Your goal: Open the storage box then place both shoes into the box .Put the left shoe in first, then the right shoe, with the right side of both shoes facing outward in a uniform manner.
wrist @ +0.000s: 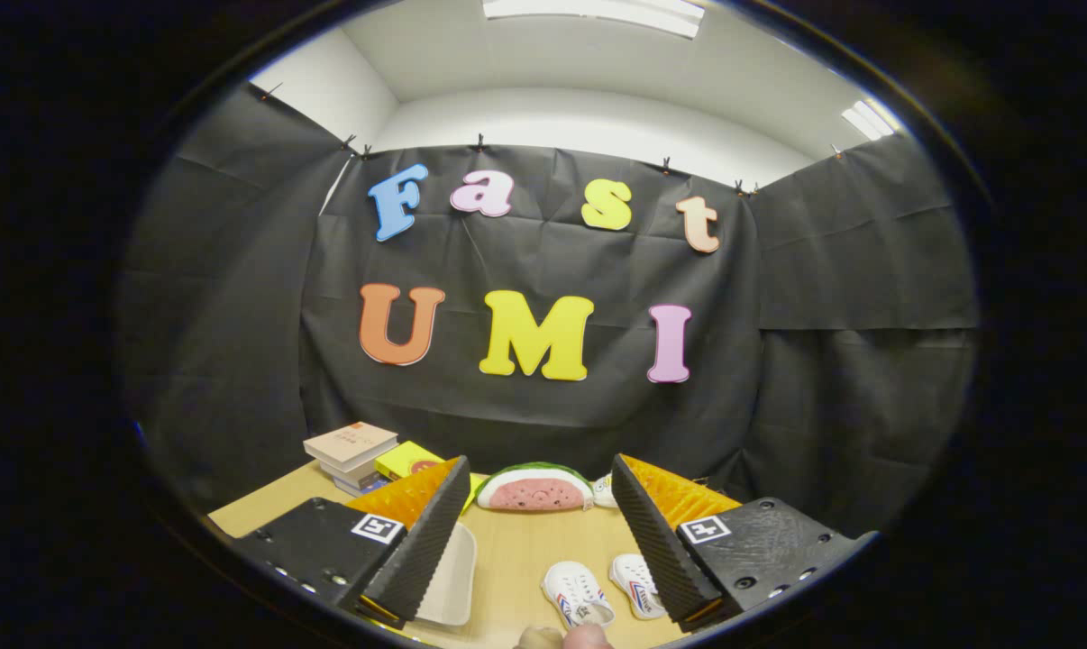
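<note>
While the tool [540, 541] is hovering above the near part of the worktop [525, 550], we are seeing its two fingers spread wide apart and gripping nothing, with bare wood showing between them. We are viewing the pair of small white shoes [608, 590] lying side by side on the worktop between the fingers, closer to the right finger [656, 550], whose edge is partly covering the right-hand shoe. We are noting a white, shallow, tray-like object [449, 577] tucked against and partly behind the left finger [422, 541]; we are judging it to be the storage box or its lid, though we cannot tell which, nor whether the box is open. Beyond the fingers, toward the far edge of the worktop, a watermelon-slice plush [536, 488] is resting, and near the far left corner a stack of books [352, 453] and a yellow box [406, 459] are sitting. At the near edge a fingertip of the person's hand [566, 637] is just showing.

We are reading the step in hand as the very start: the tool is not yet touching either the box or the shoes. The next move, in our judgement, is calling for bringing the open fingers down toward the white container at the left and engaging its lid, before we are turning to the left shoe.
</note>
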A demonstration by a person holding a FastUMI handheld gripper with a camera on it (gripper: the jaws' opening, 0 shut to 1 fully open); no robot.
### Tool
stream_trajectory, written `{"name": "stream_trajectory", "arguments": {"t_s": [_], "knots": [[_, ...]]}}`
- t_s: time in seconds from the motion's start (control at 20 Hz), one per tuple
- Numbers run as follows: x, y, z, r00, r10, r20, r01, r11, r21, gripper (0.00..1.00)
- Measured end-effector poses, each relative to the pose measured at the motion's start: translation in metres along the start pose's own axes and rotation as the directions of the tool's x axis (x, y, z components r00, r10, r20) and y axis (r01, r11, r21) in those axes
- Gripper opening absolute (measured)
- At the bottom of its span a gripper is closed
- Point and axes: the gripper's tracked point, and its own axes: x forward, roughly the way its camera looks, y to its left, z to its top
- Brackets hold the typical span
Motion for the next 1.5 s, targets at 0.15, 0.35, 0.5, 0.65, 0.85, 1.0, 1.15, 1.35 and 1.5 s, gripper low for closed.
{"name": "stream_trajectory", "arguments": {"t_s": [0.15, 0.35, 0.5, 0.65, 0.85, 1.0, 1.15, 1.35, 1.5], "knots": [[0.007, 0.004, -0.007, 0.999, 0.031, -0.035, -0.03, 0.999, 0.024, 0.95], [0.016, 0.004, -0.029, 0.992, 0.074, -0.103, -0.067, 0.995, 0.069, 0.95], [0.02, 0.013, -0.056, 0.98, 0.125, -0.156, -0.105, 0.986, 0.127, 0.95], [0.026, 0.024, -0.083, 0.96, 0.195, -0.202, -0.15, 0.965, 0.216, 0.94], [0.038, 0.038, -0.132, 0.911, 0.286, -0.298, -0.183, 0.926, 0.329, 0.96], [0.046, 0.046, -0.162, 0.874, 0.344, -0.344, -0.214, 0.907, 0.364, 0.96], [0.057, 0.062, -0.189, 0.812, 0.435, -0.388, -0.243, 0.858, 0.452, 0.95], [0.065, 0.086, -0.225, 0.727, 0.529, -0.437, -0.264, 0.803, 0.534, 0.96], [0.073, 0.094, -0.25, 0.682, 0.561, -0.47, -0.243, 0.779, 0.578, 0.95]]}}
